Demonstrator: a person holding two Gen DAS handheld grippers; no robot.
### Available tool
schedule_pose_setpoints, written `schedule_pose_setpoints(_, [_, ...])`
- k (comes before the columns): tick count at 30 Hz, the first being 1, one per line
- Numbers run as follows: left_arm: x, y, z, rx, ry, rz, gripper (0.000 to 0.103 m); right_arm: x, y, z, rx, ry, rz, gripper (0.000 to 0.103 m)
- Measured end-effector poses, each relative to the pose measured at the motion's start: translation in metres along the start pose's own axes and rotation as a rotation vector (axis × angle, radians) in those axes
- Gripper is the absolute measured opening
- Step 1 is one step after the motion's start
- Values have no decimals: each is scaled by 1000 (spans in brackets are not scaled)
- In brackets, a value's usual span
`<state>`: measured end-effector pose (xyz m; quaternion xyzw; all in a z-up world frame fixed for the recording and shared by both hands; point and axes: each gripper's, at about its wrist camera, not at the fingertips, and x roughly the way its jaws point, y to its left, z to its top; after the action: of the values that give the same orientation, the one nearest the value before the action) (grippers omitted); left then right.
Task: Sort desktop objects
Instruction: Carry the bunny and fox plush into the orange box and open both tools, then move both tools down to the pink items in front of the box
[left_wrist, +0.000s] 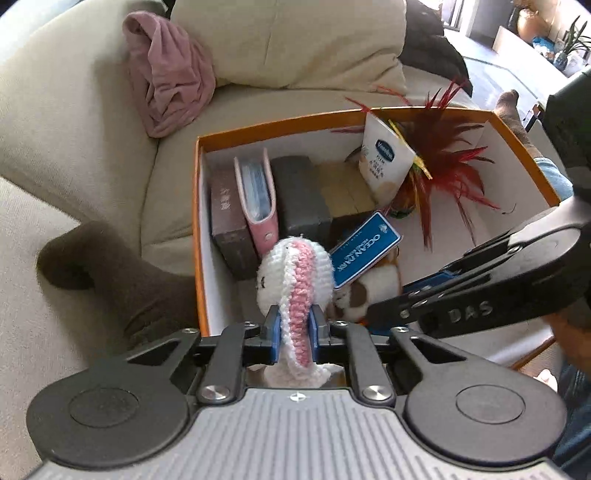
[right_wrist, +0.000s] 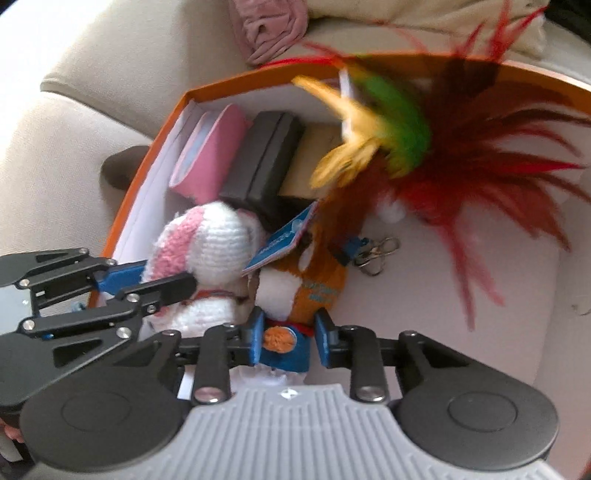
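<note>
- My left gripper (left_wrist: 294, 332) was clenched on the pink-and-white ear of a white crocheted bunny toy (left_wrist: 291, 277), its jaws pressing from both sides, a soft part that suited a pinch.
- My right gripper (right_wrist: 289, 338) was grasping the blue-clad end of an orange-and-white plush toy (right_wrist: 291, 295) just beside the bunny.
- Both toys sat at the near end of an orange-rimmed white cardboard box (left_wrist: 201, 221) on a beige sofa (left_wrist: 74, 129).
- I judged I held the toys low to settle them beside the upright pink wallet (left_wrist: 258, 199) and dark boxes (left_wrist: 301, 192).
</note>
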<state>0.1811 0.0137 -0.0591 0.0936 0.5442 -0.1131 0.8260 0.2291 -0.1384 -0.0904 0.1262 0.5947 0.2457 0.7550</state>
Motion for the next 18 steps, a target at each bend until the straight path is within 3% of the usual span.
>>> schedule_pose_setpoints(10, [7,6,4,-11,13,6,14,4,15,-4,-60,-25,-49,32])
schedule_pose_setpoints(18, [-32,1,-8,-26,-107,-33,16,-43,19,-27,-138,-132,-110,38])
